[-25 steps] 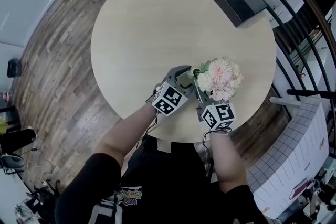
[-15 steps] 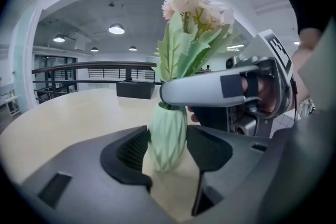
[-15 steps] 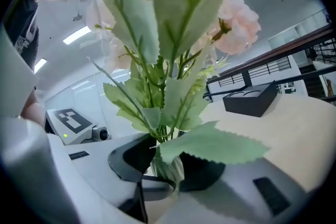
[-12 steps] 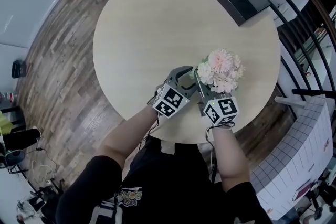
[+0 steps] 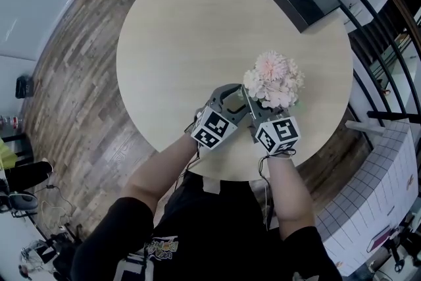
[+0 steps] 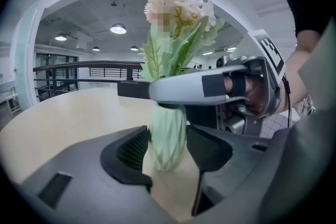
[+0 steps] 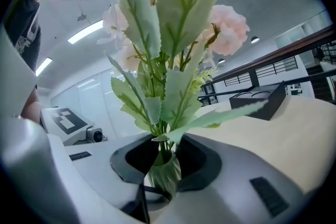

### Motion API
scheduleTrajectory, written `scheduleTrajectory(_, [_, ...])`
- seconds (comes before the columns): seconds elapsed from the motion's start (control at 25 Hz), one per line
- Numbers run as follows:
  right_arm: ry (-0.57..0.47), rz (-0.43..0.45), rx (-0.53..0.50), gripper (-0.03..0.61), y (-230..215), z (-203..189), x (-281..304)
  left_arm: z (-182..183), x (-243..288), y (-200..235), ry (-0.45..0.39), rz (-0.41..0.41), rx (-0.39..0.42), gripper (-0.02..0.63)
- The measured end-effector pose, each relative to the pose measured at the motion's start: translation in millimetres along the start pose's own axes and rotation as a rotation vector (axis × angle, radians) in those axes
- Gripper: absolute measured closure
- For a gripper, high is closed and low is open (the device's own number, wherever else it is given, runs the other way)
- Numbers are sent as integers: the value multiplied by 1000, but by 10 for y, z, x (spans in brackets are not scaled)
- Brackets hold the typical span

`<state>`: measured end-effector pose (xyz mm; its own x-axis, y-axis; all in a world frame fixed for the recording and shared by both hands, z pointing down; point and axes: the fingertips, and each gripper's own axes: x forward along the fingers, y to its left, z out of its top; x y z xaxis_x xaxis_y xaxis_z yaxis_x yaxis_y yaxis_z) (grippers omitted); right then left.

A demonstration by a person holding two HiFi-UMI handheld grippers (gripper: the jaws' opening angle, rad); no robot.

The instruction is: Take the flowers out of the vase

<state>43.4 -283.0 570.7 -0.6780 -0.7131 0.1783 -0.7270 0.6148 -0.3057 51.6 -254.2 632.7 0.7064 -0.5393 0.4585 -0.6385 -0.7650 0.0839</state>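
Observation:
A bunch of pale pink flowers (image 5: 273, 79) with green leaves (image 7: 181, 34) stands in a ribbed pale green vase (image 6: 168, 139) near the round table's (image 5: 197, 23) near right edge. My left gripper (image 6: 168, 147) is shut on the vase's body, which rests on the tabletop. My right gripper (image 7: 164, 152) reaches in level just above the vase mouth (image 7: 164, 178), with the stems (image 7: 163, 147) between its jaws. Those jaws are closing and a little room still shows beside the stems. In the head view the blooms hide the vase, and both grippers (image 5: 238, 94) (image 5: 253, 105) meet under them.
A black box (image 5: 302, 0) sits at the table's far right edge. A dark railing (image 5: 378, 29) curves past the table on the right, with a white gridded panel (image 5: 368, 201) below it. Wood floor (image 5: 72, 76) lies to the left. The table's near edge runs just under my hands.
My right gripper has edged in around the stems above the vase. The flower heads now sit slightly farther from me in the head view. My left gripper has kept its hold.

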Motion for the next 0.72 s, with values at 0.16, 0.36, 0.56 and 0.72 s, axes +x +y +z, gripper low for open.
scheduleTrajectory(0.16, [6, -3, -2, 482, 3, 5, -3, 8, -9, 6, -1, 1, 8, 379])
scheduleTrajectory(0.36, [-5, -11, -8, 483, -7, 55, -17, 24, -1, 3, -10, -5, 19, 379])
scheduleTrajectory(0.56, [-38, -17, 4, 486, 1, 176, -49, -2, -7, 2, -4, -9, 22, 379])
scheduleTrajectory(0.72, [-79, -26, 53, 492, 6, 354, -114, 21, -15, -1, -9, -3, 26, 379])
